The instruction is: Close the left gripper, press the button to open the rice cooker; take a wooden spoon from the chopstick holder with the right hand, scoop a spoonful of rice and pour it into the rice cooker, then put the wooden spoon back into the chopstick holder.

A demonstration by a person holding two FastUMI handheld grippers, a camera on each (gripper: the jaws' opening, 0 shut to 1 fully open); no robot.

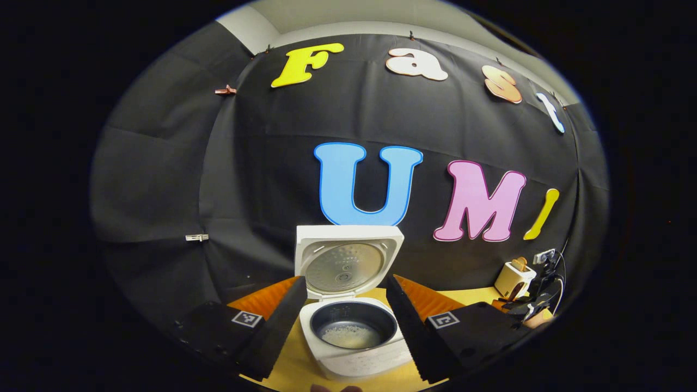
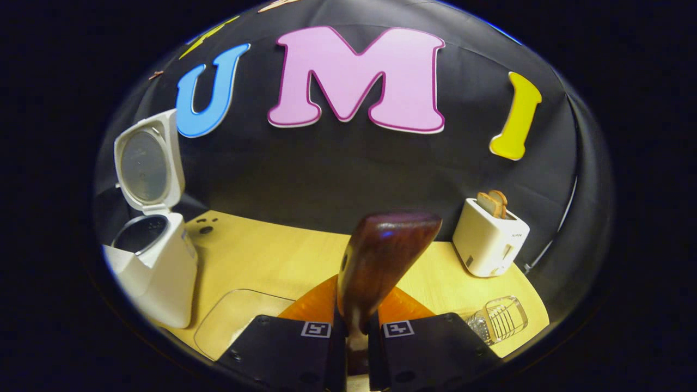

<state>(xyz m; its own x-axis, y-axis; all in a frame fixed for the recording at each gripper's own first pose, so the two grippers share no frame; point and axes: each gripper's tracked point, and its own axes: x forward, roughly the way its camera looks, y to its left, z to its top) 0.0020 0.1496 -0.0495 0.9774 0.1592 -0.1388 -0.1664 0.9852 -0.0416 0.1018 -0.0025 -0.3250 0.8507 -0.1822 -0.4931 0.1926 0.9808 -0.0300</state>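
The white rice cooker (image 1: 354, 359) stands on the table with its lid (image 1: 348, 261) raised upright. Its dark inner pot (image 1: 353, 324) holds a little rice at the bottom. My left gripper (image 1: 344, 280) is open, with one finger on either side of the cooker and nothing between them. My right gripper (image 2: 356, 326) is shut on the dark wooden spoon (image 2: 381, 256), whose broad end points up and forward above the table. The cooker (image 2: 163, 277) stands off to its left. The clear chopstick holder (image 2: 498, 318) sits low on the right. The right gripper (image 1: 539, 299) also appears far right in the left gripper view.
A white toaster (image 2: 487, 239) with bread slices stands at the back right of the yellow wooden table (image 2: 261, 256); it is also in the left gripper view (image 1: 512, 279). A clear shallow tray (image 2: 239, 316) lies between the cooker and my right gripper.
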